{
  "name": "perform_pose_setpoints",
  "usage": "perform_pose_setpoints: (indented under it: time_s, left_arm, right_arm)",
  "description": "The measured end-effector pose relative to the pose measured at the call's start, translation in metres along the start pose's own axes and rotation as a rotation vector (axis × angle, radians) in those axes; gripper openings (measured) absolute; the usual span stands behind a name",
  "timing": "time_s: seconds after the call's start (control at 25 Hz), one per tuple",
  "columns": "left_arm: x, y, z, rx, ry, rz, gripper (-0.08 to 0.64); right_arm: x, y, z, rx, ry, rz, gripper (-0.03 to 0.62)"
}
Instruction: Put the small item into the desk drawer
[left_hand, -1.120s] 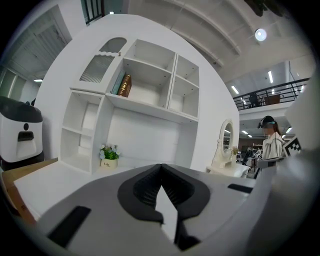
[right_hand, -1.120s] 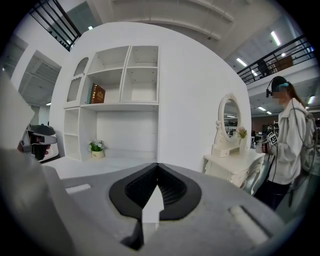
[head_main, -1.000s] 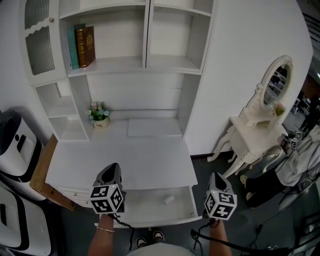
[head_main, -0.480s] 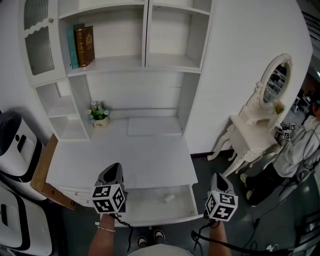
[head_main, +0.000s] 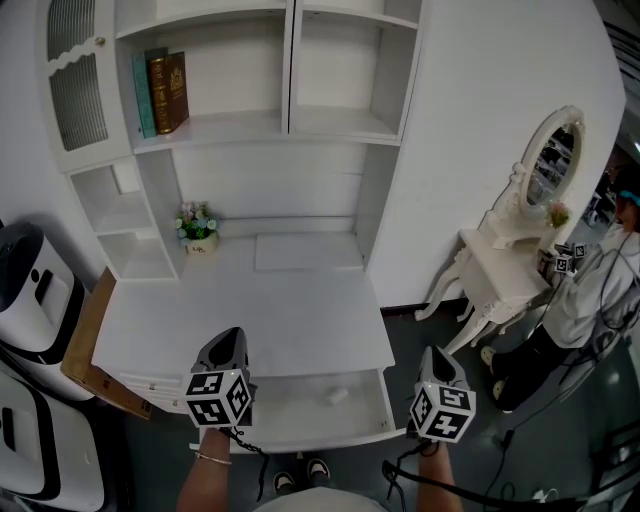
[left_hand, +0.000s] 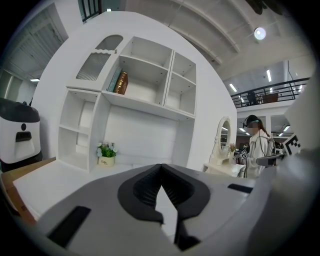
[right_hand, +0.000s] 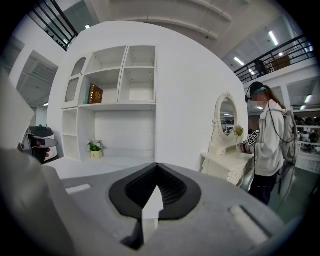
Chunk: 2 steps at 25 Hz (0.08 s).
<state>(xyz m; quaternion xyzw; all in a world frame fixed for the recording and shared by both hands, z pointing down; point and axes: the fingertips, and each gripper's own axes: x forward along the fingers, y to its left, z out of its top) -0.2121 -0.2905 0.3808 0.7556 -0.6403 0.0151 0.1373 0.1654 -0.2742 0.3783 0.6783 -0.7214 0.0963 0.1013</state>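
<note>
The white desk has its drawer pulled out at the front. A small white item lies inside the drawer, right of its middle. My left gripper hovers over the drawer's left end, shut, with nothing between its jaws. My right gripper hangs just past the drawer's right end, also shut and empty. In the left gripper view the left gripper has its pads meeting at the tip. The right gripper looks the same in its own view. Neither gripper touches the item.
A small flower pot stands at the back left of the desk, with books on a shelf above. A white dressing table with an oval mirror and a person are at the right. White machines stand at the left.
Both grippers have stayed where they were. The person at the far right has shifted slightly.
</note>
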Motion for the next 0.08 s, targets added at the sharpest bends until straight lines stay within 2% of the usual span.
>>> perform_pose_setpoints:
  time_s: [0.08]
  left_arm:
    - [0.0, -0.001, -0.0012, 0.002, 0.003, -0.001, 0.005]
  right_arm:
    - [0.0, -0.001, -0.001, 0.002, 0.003, 0.002, 0.0]
